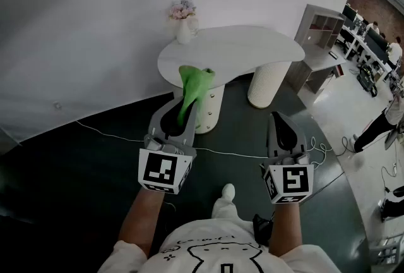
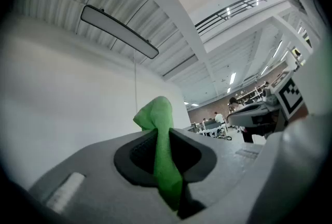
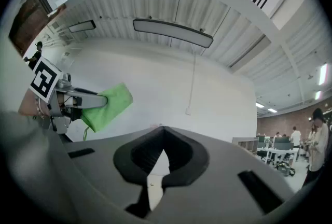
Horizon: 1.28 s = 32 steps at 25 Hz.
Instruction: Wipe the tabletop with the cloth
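Observation:
A green cloth (image 1: 194, 81) sticks up out of my left gripper (image 1: 179, 103), which is shut on it. In the left gripper view the cloth (image 2: 158, 114) runs between the closed jaws of the left gripper (image 2: 160, 141) and flops over at the top. My right gripper (image 1: 282, 117) is held beside it, shut and empty; in the right gripper view its jaws (image 3: 162, 134) meet at the tips. That view also shows the cloth (image 3: 108, 105) off to the left. The white kidney-shaped table (image 1: 246, 50) stands ahead of both grippers, some way off.
A white vase of flowers (image 1: 184, 28) stands on the table's far left edge. The table rests on two thick white pedestals (image 1: 267, 82). A thin cable (image 1: 214, 151) crosses the dark floor. A shelf unit (image 1: 319, 28) and desks with people (image 1: 372, 35) lie to the right.

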Tool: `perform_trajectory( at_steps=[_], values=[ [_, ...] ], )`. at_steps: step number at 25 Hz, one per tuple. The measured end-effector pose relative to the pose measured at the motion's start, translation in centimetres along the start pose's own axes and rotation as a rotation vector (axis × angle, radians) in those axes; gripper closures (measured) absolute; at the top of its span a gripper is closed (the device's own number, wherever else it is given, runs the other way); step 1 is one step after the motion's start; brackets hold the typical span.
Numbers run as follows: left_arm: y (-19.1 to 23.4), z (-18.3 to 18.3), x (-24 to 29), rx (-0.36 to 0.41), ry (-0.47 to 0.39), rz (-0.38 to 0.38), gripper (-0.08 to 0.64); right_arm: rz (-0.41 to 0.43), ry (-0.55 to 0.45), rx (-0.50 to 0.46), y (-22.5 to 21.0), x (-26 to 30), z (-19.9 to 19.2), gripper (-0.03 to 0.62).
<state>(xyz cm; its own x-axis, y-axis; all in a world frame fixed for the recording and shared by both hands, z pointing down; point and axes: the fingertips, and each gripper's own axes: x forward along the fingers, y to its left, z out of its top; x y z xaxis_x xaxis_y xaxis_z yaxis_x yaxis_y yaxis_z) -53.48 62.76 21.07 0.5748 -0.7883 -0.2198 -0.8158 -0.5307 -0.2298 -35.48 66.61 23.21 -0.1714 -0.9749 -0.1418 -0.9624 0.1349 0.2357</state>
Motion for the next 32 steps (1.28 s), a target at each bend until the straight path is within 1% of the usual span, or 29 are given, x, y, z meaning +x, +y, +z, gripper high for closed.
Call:
perform_trajectory(
  at_steps=[4,8,12,18,24,28,32],
  values=[
    [-0.1,-0.2,1.8,0.003,-0.006,0.001,0.505,0.000,0.016,0.011,-1.5,1.0,-1.4,0.598],
    [0.2,-1.0,4.1,0.018,0.007,-0.004,0.505,-0.009,0.028,0.009,-3.2,3.0,-2.4,0.598],
    [0.9,-1.9,6.9,0.021,0.026,0.003,0.505,-0.007,0.018,0.021,-5.0,5.7,-2.9,0.598],
    [1.1,-3.2,12.8,0.021,0.045,0.009,0.505,-0.001,0.017,0.029,-9.0,10.3,-4.2,0.598],
    [1.2,-4.9,19.5,0.004,0.049,0.032,0.505,0.010,0.026,0.034,-13.5,15.4,-6.6,0.598],
    [0.5,-6.2,23.8,0.002,0.066,0.048,0.505,0.033,0.036,0.032,-16.8,18.4,-7.7,0.598],
    [-0.1,-6.7,27.7,-0.009,0.056,0.068,0.505,0.041,0.032,0.030,-20.1,20.8,-8.8,0.598]
  ],
)
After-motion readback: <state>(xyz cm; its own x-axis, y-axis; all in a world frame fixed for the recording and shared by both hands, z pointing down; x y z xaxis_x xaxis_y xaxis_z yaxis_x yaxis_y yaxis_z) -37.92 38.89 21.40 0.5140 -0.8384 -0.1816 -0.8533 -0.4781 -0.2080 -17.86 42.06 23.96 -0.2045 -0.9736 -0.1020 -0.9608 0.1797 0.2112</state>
